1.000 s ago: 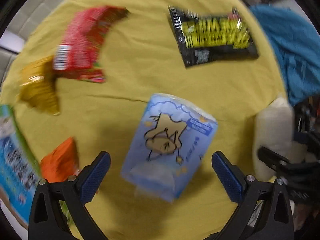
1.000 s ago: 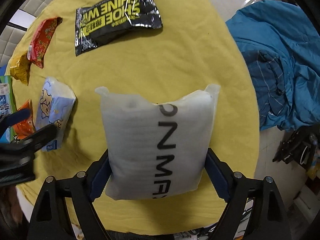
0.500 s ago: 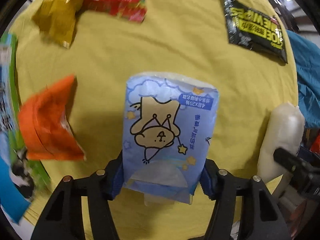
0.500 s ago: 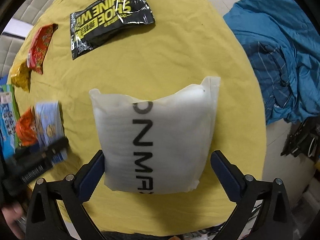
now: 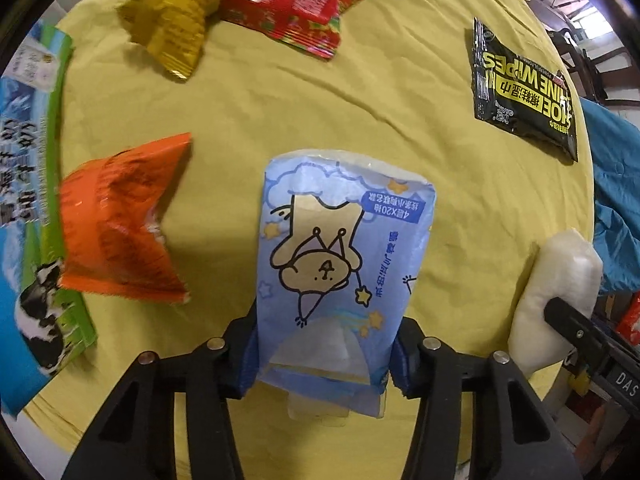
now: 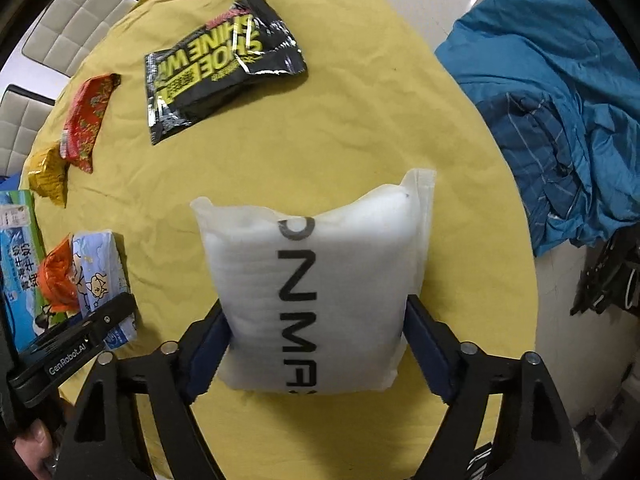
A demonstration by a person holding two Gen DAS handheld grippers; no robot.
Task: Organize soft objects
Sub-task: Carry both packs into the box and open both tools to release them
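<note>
My left gripper (image 5: 322,354) is shut on a blue tissue pack (image 5: 340,264) with a cartoon bear, held over the yellow round table (image 5: 320,112). My right gripper (image 6: 316,344) is shut on a white soft pack (image 6: 316,280) with black letters. The white pack also shows at the right edge of the left wrist view (image 5: 556,300). The blue pack and the left gripper show at the left of the right wrist view (image 6: 102,280).
On the table lie a black shoe-wipes pack (image 5: 524,92), a red packet (image 5: 312,12), a gold packet (image 5: 176,28), an orange packet (image 5: 120,224) and a blue-green milk carton (image 5: 28,208). A blue garment (image 6: 560,120) lies beyond the table's right edge.
My left gripper closed on the blue tissue pack, which it earlier only straddled. My right gripper opened for a moment and has closed again on the white pack.
</note>
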